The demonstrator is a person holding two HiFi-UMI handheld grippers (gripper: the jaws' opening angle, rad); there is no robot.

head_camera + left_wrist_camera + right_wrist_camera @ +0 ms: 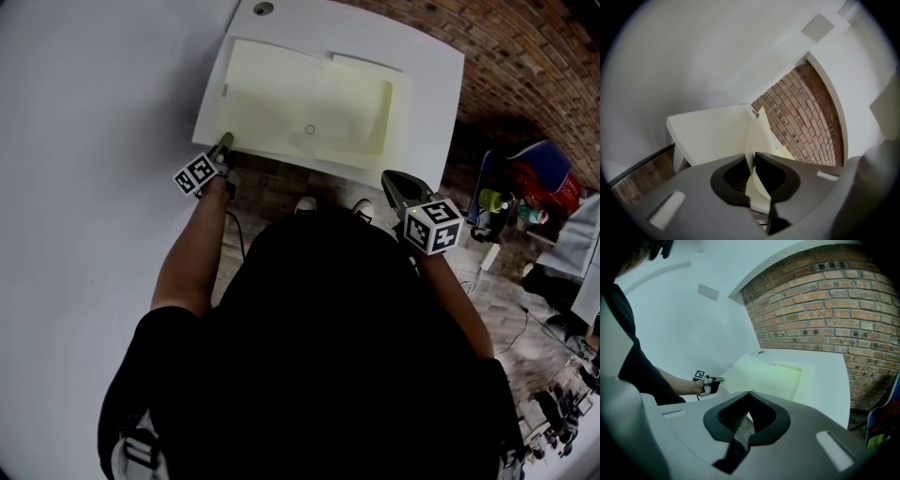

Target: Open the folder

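The folder [309,108] lies flat on the bench [431,75], likely light and floppy, so best lifted by its near-left corner, which the left gripper [226,142] pinches, while the right gripper [390,177], pressed together and empty, hovers nearby.

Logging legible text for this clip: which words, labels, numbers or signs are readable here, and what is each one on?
No readable text in any view.
folder: plain pale yellow, no print visible.
left marker cube and right marker cube: black-and-white square patterns only, no letters or numbers.
floor clutter at the right of the head view: any labels too small to read.
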